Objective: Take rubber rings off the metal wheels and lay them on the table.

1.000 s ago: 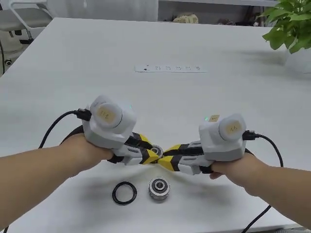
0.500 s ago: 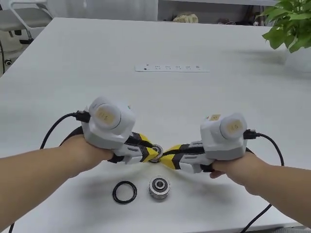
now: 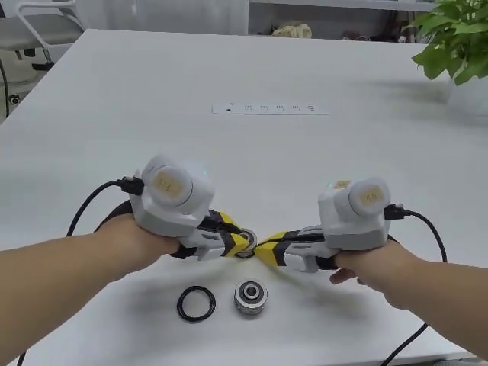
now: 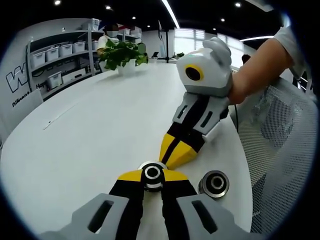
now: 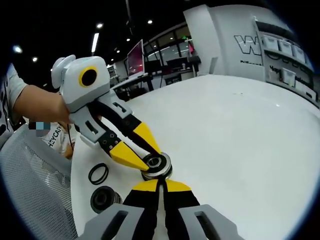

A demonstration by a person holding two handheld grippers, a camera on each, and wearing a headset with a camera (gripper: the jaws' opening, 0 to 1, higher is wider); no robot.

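In the head view the wheel is mostly hidden between my two grippers, and I cannot tell whether it carries any rubber or whether it touches the worktop. My left gripper pinches that wheel; my right gripper has its jaws pressed together, tips against the wheel's rim. The worktop is white and smooth, with a power strip farther off and a leafy plant cut off at the corner. Near me lie a thin black rubber ring and, just beside it, a second wheel, round shiny metal
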